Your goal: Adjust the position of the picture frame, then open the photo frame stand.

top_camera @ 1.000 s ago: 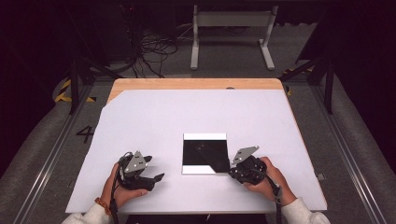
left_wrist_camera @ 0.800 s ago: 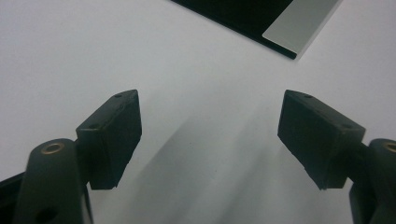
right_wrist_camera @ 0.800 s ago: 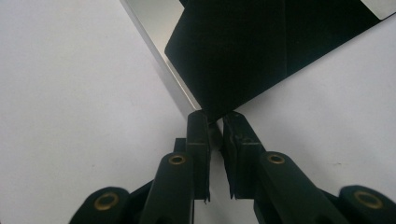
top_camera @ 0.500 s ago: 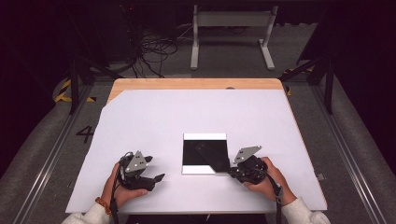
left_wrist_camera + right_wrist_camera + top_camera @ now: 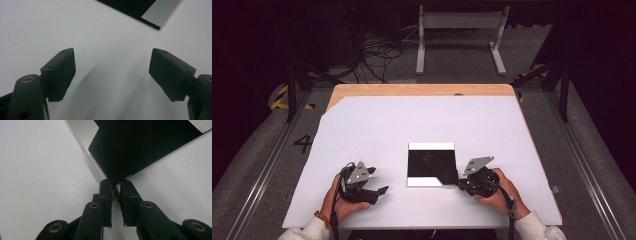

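Folding this sheet (image 5: 431, 165) looks like the step in hand, so here's how I'd go about it. The sheet sits in the lower middle of the high view, black on top with white strips showing along its upper and lower edges, lying on the white table (image 5: 377, 125). The right gripper (image 5: 460, 184) is at the sheet's lower right corner, and in the right gripper view its jaws are pinched nearly together on the tip of that black corner (image 5: 115, 181), so it's clamped on the sheet. That corner already seems lifted a bit, since a diagonal edge shows across the black face. The left gripper (image 5: 383, 190) rests in the lower left of the high view, well apart from the sheet, jaws spread wide with nothing between them, just bare table in its own view. My take: the pinch is right on the very tip, so it could slip out easily; I'd keep the squeeze steady and move slowly. I'd carry the corner up and over toward the upper left of the sheet in a low arc, not pulling sideways, or the whole sheet will likely slide on the smooth table. Bringing the free left gripper over to press down the far side would probably help. Line up edges before creasing.
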A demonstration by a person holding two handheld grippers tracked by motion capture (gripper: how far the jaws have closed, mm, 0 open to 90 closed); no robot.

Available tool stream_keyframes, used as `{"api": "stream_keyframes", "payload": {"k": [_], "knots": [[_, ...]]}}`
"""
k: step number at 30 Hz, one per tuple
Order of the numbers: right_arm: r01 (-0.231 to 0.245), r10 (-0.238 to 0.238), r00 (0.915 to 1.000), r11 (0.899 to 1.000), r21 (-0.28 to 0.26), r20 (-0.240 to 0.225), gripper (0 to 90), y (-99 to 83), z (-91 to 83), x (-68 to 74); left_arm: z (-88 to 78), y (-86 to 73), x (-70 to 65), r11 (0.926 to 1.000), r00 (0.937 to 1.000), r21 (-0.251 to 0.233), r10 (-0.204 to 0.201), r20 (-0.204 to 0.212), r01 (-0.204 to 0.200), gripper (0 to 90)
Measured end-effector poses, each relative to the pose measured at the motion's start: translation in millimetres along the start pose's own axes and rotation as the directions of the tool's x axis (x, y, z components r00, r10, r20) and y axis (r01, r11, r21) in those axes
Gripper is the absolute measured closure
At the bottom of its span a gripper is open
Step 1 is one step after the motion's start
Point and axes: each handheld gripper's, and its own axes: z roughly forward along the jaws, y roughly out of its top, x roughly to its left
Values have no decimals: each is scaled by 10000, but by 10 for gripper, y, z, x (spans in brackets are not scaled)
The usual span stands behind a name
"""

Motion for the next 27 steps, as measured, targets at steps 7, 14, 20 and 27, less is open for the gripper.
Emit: {"api": "stream_keyframes", "payload": {"k": [7,14,20,27], "knots": [[6,-6,10000,10000,-12,2,802,3,-3,-2,-4,-13,4,10000,10000,-3,-58,75,58,225],[-7,7,10000,10000,-61,-3,801,1,-3,-2,-9,-28,-14,10000,10000,75,-33,75,33,224],[-55,54,10000,9999,-149,-62,799,2,-13,-6,-21,-38,-11,9999,10000,77,-75,63,75,223],[-59,54,9999,9994,-352,-146,796,-16,-26,-19,4,-29,-9,9999,10000,146,-28,67,27,222]]}}
